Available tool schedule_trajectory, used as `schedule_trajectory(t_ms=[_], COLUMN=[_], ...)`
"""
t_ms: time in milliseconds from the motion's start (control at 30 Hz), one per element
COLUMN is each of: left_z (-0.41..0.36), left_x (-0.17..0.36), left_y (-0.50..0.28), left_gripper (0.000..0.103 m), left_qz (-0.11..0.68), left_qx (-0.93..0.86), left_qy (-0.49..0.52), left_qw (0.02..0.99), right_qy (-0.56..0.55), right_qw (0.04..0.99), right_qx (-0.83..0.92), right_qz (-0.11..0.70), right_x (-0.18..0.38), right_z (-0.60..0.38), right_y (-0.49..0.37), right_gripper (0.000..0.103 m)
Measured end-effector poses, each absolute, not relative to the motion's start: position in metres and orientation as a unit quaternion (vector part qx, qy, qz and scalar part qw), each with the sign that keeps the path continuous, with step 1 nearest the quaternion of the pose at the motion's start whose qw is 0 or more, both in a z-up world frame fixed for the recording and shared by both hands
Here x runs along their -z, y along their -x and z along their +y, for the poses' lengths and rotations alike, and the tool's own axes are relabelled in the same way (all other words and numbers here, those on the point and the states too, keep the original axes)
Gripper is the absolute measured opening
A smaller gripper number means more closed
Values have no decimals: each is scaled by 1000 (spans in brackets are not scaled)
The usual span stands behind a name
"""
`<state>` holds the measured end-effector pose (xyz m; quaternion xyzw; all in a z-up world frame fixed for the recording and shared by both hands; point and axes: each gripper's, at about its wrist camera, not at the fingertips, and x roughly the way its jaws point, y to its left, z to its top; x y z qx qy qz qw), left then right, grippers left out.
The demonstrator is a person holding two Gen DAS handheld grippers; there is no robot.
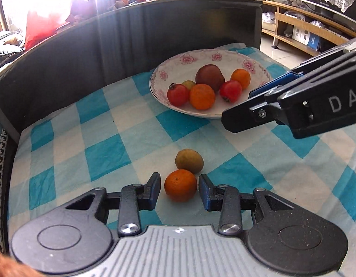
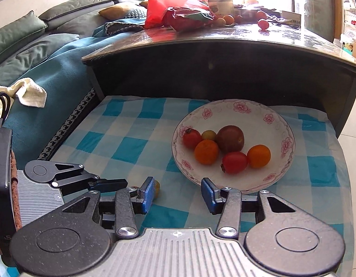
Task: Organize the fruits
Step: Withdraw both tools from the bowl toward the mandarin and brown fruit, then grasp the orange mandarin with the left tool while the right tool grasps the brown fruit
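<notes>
Left claw (image 1: pixel 179 189) brackets loose orange (image 1: pixel 180 185), pads not yet touching; right claw (image 2: pixel 175 195) open, empty. Next: squeeze, carry to plate (image 1: pixel 178 67).

— Small yellow-green fruit (image 1: pixel 188 84) in the plate (image 1: pixel 258 63): mostly hidden behind the near tomato (image 1: pixel 177 94) and orange (image 1: pixel 202 96).
— And the loose fruit (image 2: pixel 156 188), seen from the right wrist?
— Barely showing past the right gripper's finger (image 2: pixel 147 194); kind unclear.
— Right gripper (image 1: pixel 244 106), seen from the left?
— Cut off at the right edge; gap between fingers unclear.
</notes>
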<state>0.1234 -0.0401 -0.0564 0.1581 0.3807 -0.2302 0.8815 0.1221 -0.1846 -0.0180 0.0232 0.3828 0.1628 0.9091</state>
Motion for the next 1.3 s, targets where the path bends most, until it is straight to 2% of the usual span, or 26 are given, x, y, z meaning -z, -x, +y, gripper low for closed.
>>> schedule_trajectory(t_ms=[67,367,767,1000,1033,1300], left_z=[-39,-6,23,35,34,26], left_x=[56,42,52,54,54,49], left_y=[-122,-106,-99,-93,-93,-90], left_gripper=[39,39,39,39,39,39], left_qz=[379,387,405,403,402,398], left_qx=[233,230,235,240,240,258], left_qy=[-158,-143,-123,-108,-108,-96], left_qw=[882,881,875,876,877,875], right_qy=[-23,-15,23,57,57,67], right_qw=[908,894,874,874,875,872], right_qx=[-168,-205,-240,-233,-228,-219], right_qz=[383,399,422,424,423,433], right_x=[19,31,55,63,63,56], right_z=[-183,-165,-122,-114,-115,-120], right_y=[-123,-125,-142,-133,-134,-123], right_gripper=[40,40,39,26,21,20])
